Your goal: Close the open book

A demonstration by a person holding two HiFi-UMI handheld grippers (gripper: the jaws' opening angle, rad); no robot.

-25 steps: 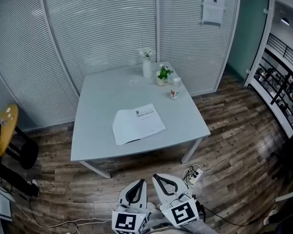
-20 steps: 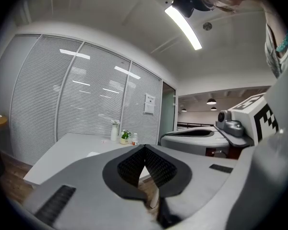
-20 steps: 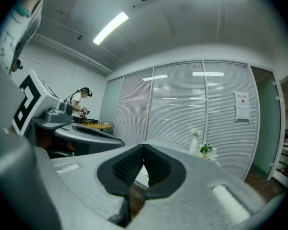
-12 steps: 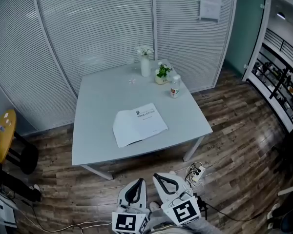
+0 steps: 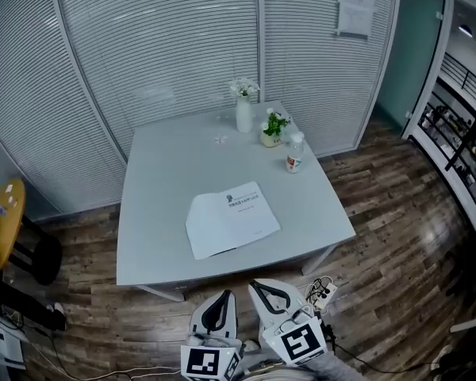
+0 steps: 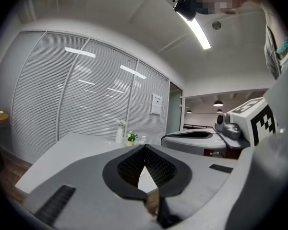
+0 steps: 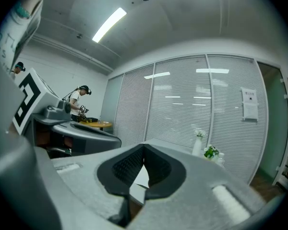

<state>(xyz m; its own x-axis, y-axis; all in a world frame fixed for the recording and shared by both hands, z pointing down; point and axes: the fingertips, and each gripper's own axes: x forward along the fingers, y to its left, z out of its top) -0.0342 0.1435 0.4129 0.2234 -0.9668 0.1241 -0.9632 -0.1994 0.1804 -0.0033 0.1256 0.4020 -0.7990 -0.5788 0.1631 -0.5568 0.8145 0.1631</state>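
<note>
So the book point(image 5: 232, 218) is lying flat on the grey bench point(image 5: 155, 173), roughly mid-frame in the head view and nearer the bench's lower edge, white pages up with a bit of print on the right half. Both tools sit at the bottom of the frame, well apart from it. The left tool point(image 5: 223, 300) and right tool point(image 5: 257, 290) each have jaws pressed together, nothing between them. A vase point(image 5: 243, 115), little plant point(image 5: 274, 127) and bottle point(image 5: 294, 154) stand towards the bench's upper right
</note>
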